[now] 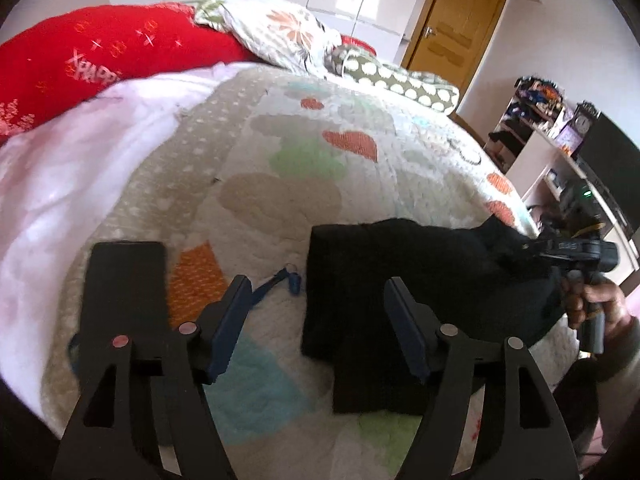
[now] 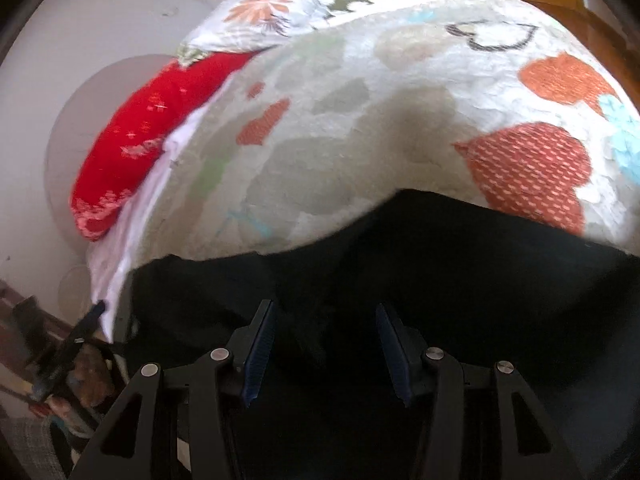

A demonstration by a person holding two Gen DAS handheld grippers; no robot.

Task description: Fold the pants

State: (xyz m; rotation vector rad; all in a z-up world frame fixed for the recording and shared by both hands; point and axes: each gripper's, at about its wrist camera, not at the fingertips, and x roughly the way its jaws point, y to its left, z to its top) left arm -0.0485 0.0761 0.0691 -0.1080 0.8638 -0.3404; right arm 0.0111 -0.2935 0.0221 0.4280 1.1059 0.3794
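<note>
The black pants (image 1: 384,280) lie folded into a thick bundle on the heart-patterned quilt (image 1: 304,168), near the bed's right edge. My left gripper (image 1: 318,304) is open just above the quilt. Its right finger hangs over the bundle's left part, its left finger over bare quilt, and nothing is between the pads. In the right wrist view the pants (image 2: 440,264) fill the lower frame. My right gripper (image 2: 326,336) stands open right over the dark cloth, gripping nothing. From the left wrist view, the right gripper (image 1: 532,246), held by a hand (image 1: 600,300), sits at the bundle's far right end.
A blue strap (image 1: 276,284) and a flat black rectangular object (image 1: 124,276) lie on the quilt left of the pants. A red blanket (image 1: 100,60) and patterned pillows (image 1: 280,28) sit at the bed's head. Shelves (image 1: 552,152) and a door (image 1: 452,32) stand beyond the right edge.
</note>
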